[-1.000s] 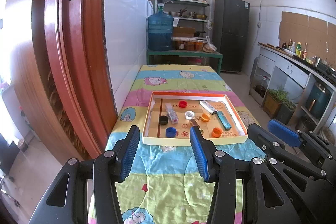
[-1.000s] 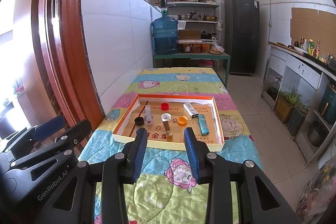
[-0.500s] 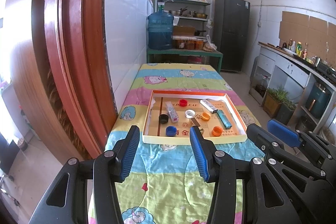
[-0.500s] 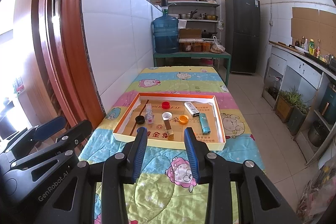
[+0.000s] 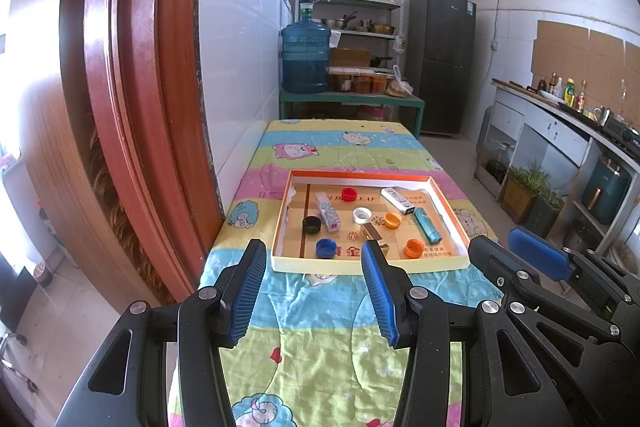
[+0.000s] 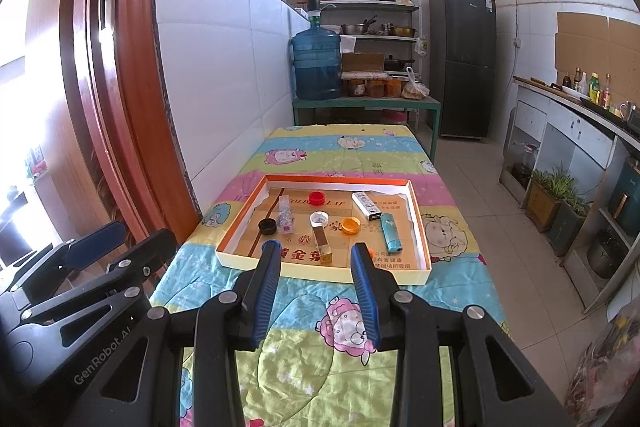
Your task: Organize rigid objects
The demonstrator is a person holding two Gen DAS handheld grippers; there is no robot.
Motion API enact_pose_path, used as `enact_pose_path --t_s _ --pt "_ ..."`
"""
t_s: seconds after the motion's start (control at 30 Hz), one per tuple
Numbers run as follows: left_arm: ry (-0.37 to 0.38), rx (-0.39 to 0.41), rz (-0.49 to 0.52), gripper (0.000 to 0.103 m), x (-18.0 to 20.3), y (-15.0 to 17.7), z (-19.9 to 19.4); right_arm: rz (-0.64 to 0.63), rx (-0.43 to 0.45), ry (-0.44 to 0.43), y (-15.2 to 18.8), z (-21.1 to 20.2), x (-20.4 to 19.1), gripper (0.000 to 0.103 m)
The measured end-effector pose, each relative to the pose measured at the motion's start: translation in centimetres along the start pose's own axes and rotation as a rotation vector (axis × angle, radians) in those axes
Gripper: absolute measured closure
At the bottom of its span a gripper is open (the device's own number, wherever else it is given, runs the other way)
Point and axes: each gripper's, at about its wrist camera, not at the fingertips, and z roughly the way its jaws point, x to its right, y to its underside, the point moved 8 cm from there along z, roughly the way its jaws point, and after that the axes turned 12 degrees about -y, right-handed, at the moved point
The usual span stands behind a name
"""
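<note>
A shallow cardboard tray (image 5: 362, 265) (image 6: 316, 273) with an orange rim lies on the quilted table ahead of both grippers. Inside it are bottle caps: red (image 5: 349, 194), black (image 5: 311, 224), blue (image 5: 325, 248), white (image 5: 362, 214) and two orange ones (image 5: 393, 220). A clear plastic box (image 5: 327, 209), a white box (image 5: 397, 200), a blue lighter (image 5: 428, 225) (image 6: 391, 231) and a small gold box (image 6: 322, 245) lie there too. My left gripper (image 5: 313, 259) and right gripper (image 6: 315, 259) both hang open and empty just short of the tray's near wall.
A wooden door frame (image 5: 132, 131) and tiled wall run along the left of the table. A blue water jug (image 5: 306, 61), shelves and a dark fridge (image 5: 440, 63) stand at the far end. A counter with bottles and potted plants (image 5: 532, 187) lines the right.
</note>
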Motion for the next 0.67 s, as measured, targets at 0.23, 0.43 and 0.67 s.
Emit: enact_pose_path --t_s 0.23,0.43,0.67 --pt "-0.002 -0.001 0.0 0.052 0.0 0.3 0.1 0.001 -0.001 -0.001 0.1 0.0 -0.1 0.067" --pt "-0.006 -0.008 0.0 0.052 0.0 1.0 0.1 0.0 -0.001 0.0 0.1 0.0 -0.1 0.067" --pt "-0.016 -0.009 -0.005 0.052 -0.2 1.0 0.3 0.001 -0.001 -0.001 0.1 0.0 -0.1 0.067"
